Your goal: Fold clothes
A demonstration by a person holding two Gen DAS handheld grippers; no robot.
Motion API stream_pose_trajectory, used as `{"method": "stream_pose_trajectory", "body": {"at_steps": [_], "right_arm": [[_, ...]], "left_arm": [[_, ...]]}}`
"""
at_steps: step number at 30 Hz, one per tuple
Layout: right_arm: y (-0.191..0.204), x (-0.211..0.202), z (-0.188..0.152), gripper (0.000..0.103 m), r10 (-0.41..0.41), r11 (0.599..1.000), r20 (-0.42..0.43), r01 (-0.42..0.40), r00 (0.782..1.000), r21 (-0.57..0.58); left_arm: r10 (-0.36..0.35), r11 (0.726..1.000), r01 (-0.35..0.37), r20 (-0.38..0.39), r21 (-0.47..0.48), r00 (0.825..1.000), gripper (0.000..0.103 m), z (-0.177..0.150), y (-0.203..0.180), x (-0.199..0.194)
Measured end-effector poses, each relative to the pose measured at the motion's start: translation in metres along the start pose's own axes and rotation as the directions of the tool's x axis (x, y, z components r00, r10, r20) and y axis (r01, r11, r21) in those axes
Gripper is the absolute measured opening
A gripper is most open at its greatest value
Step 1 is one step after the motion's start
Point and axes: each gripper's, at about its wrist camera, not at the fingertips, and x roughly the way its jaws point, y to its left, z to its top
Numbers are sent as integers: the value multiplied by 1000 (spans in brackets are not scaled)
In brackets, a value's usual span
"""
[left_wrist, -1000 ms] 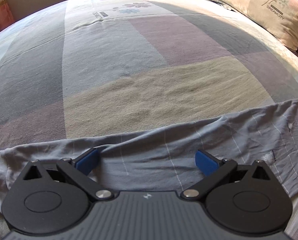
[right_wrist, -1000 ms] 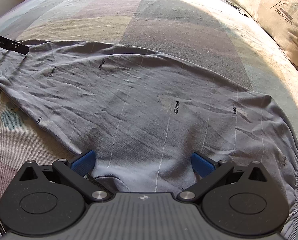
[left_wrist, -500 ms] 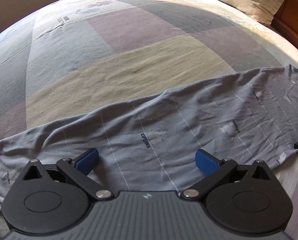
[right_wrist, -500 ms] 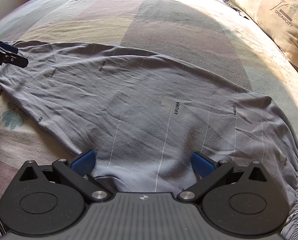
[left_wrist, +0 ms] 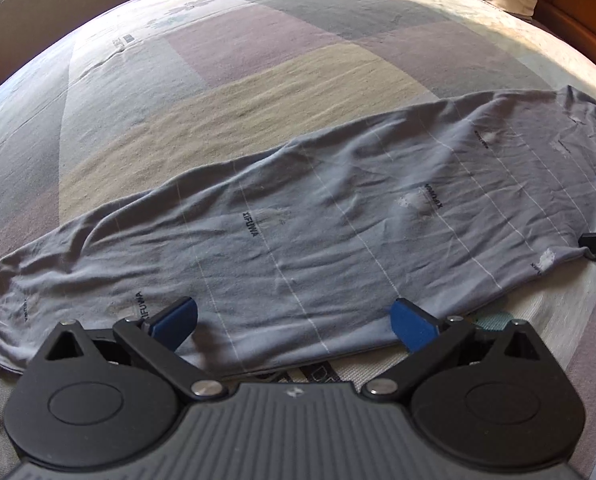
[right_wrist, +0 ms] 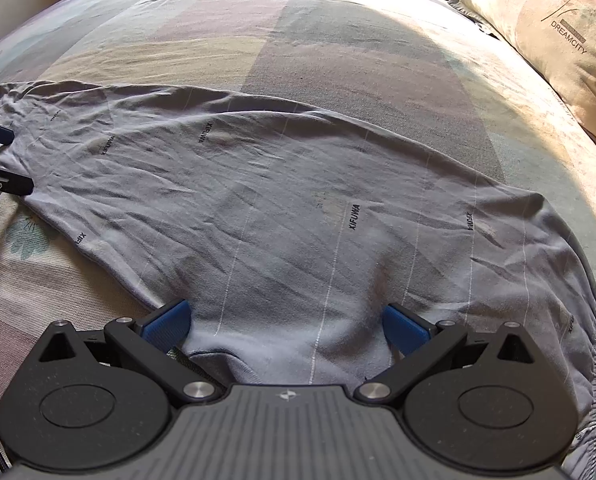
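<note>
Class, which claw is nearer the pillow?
Right. The right claw, at the trousers' waistband end, has the pillow close on its right; the left claw is at the cuff end, further off.

Black ribbed tool (left_wrist: 294, 322) bodies — round hubs, silver screws, blue fingertips (right_wrist: 166, 326).

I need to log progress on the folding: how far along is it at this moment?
Early. Done: the grey garment lies spread long on the bed, apparently doubled lengthwise. In hand: nothing gripped; the left gripper and right gripper sit open at the near edge, towards opposite ends, cloth between their fingers. Left: closing on the edge and making the remaining folds.
</note>
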Motion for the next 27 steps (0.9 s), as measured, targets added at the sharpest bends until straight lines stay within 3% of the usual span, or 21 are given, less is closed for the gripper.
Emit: {"method": "stream_pose_trajectory", "body": {"at_steps": [5,7,11,16,22,27], "right_arm": [[0,-1,-2,103,-2,1000,7,2,1000,-1],[0,0,-1,103,-1,1000,1,1,1000,-5],[-4,-3,0,103,24,999,-28,-25,999,-23],[-14,-23,-8,103,83,996,-70,-85,994,-25],[-40,-58,-18,103,-14,997,48,10,999,79],[-42,-35,-26,103,-66,997,-18,67,998,33]], "left_arm": [[-56,997,54,49,55,997,102,15,-32,-3],[-58,997,56,29,54,998,102,14,-44,6],[-61,997,61,10,-51,998,102,3,-38,10],[-40,999,40,-17,-7,999,102,6,-49,-7],[-63,998,62,14,10,998,102,18,-79,-12],[-102,995,102,36,1,994,102,33,-112,-7]]}}
